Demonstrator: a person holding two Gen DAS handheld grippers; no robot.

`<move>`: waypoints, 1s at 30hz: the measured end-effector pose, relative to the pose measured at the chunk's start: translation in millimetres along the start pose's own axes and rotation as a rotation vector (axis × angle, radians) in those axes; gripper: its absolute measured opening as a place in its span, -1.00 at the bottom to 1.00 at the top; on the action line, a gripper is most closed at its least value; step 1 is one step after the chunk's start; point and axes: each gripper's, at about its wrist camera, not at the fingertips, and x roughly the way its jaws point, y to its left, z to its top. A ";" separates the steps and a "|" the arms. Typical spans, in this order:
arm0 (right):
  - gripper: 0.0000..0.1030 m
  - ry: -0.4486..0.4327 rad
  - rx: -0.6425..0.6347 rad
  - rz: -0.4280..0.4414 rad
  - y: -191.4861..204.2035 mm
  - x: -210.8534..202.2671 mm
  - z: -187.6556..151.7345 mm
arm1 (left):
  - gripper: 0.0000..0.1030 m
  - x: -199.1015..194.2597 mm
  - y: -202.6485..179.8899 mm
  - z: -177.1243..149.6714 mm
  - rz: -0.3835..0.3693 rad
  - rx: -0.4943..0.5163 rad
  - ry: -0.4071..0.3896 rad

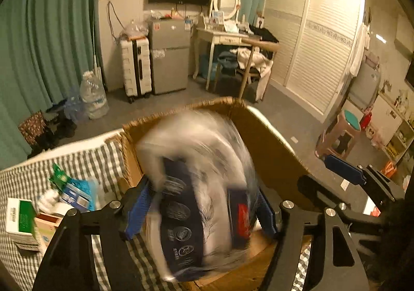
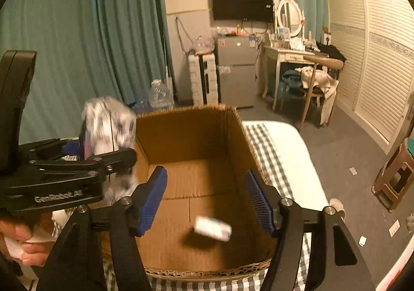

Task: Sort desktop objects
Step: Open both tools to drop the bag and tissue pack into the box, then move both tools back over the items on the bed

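Both grippers hang over the open cardboard box (image 2: 191, 151), which sits on a bed covered in a grey-and-white checked cloth (image 2: 271, 161), and the step in hand looks like dropping sorted items into it. The right gripper (image 2: 207, 200) has its fingers spread with nothing between them; a small white packet (image 2: 212, 228), blurred, is just above or on the box floor beneath it, with its shadow close by. The left gripper (image 1: 204, 203) has a plastic-wrapped pack (image 1: 196, 187) printed in dark blue and white between its fingers, which stand spread around it; the pack is smeared by motion, so I judge it is slipping free rather than pinched (whether either pad touches it I cannot tell). To do this well, the left gripper should be held steady over the box's near-left corner until the pack clears the rim, since the pack is bulky and could catch the wall and tip out onto the cloth. More things wait on the bed left of the box: a green-and-white carton (image 1: 20, 221) and a blue-and-green packet (image 1: 75, 192). Beyond are teal curtains (image 2: 90, 40), a wall television (image 2: 242, 4), a small grey fridge (image 2: 236, 71), a white dressing table with a round mirror (image 2: 288, 16), and a louvred wardrobe (image 2: 383, 71).
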 end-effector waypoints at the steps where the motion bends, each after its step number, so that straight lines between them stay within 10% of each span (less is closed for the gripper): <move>1: 0.22 -0.016 0.006 -0.002 0.0 -6.0 3.0 | 0.54 -4.5 -1.8 3.2 0.000 0.006 -0.006; 11: 0.25 -0.173 -0.009 0.018 20.2 -71.9 32.3 | 0.72 -71.5 4.0 17.9 0.056 -0.004 -0.110; 19: 0.65 -0.215 0.015 0.041 42.7 -109.4 43.6 | 1.00 -128.4 28.1 20.1 0.128 -0.028 -0.205; 30: 0.99 -0.256 0.005 0.094 106.2 -149.7 45.8 | 1.00 -204.3 81.6 -10.6 0.373 0.033 -0.296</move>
